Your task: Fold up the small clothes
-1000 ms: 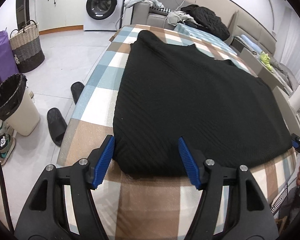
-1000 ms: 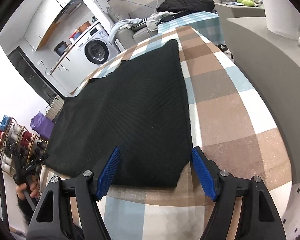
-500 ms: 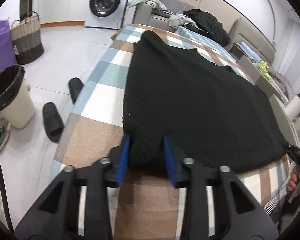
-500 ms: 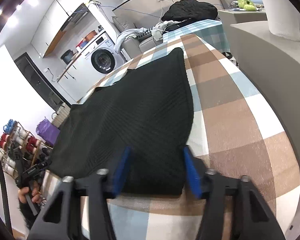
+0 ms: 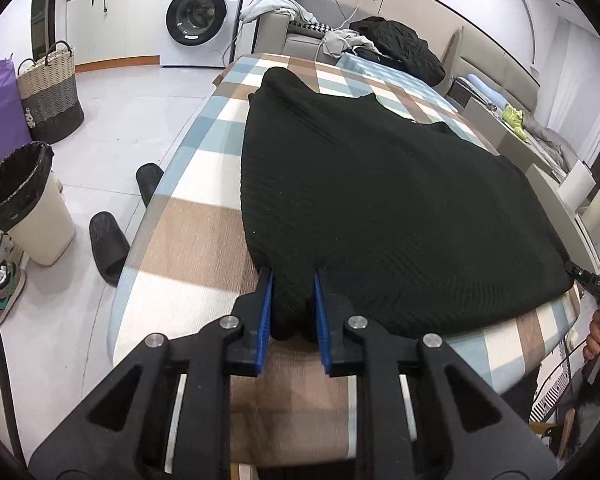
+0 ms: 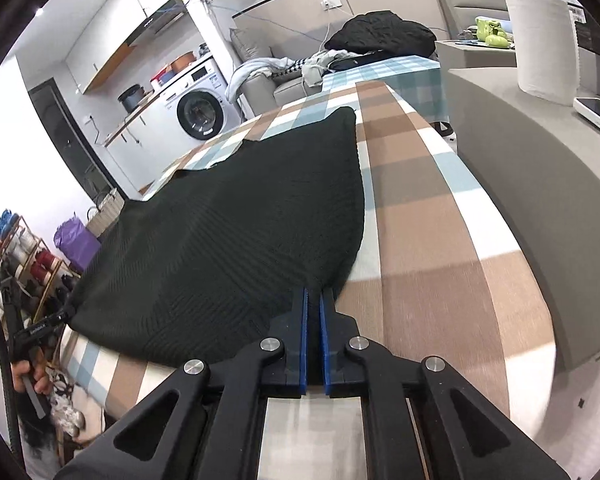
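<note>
On the checked tablecloth (image 5: 188,264) in a laundry room, we pinch both near corners of the black knit garment (image 5: 380,200).

Our left gripper (image 5: 292,312) is closing on a thick bunch of hem between its pads; our right gripper (image 6: 313,320) is pressed narrow on the other corner. The garment spreads flat ahead of both. We should lift evenly, keep the hem taut and carry it straight forward.

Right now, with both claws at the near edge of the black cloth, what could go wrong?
1. The left claw is closing on a thick bunch of the black cloth; the fold may come out crooked.
2. The right claw pinches only a thin corner, which may slip out when lifted.
</note>
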The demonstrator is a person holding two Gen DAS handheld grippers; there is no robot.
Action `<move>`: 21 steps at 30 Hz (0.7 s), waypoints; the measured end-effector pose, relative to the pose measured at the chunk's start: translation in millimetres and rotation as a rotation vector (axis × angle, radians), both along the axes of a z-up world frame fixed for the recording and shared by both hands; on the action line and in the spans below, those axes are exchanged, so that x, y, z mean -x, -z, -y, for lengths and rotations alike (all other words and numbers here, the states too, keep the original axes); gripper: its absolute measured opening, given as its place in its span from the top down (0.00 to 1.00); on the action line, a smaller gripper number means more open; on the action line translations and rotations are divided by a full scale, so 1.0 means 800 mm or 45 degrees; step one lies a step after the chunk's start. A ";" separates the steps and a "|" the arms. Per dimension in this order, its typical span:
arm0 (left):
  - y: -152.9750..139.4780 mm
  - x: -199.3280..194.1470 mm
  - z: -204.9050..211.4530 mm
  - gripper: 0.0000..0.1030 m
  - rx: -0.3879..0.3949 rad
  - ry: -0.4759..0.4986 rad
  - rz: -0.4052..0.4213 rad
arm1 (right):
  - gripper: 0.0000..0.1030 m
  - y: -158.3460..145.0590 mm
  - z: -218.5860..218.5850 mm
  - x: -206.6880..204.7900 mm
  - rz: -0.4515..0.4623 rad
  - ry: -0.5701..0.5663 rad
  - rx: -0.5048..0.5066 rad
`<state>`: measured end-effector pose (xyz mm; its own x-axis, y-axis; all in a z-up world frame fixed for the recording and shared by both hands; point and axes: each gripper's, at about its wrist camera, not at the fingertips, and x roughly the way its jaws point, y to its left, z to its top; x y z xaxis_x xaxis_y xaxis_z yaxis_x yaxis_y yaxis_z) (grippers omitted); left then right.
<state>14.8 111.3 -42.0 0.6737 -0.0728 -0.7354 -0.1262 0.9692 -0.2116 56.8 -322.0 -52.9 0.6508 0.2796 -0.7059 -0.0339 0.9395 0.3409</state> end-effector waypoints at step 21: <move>-0.026 0.057 0.038 0.40 0.214 0.092 -0.071 | 0.16 -0.036 -0.088 -0.006 0.159 -0.036 -0.124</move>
<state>-30.6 81.1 -21.3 0.6211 -0.2444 -0.7447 -0.0735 0.9278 -0.3658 61.5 -251.9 -24.4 0.7229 0.3623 -0.5884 -0.1075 0.9001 0.4221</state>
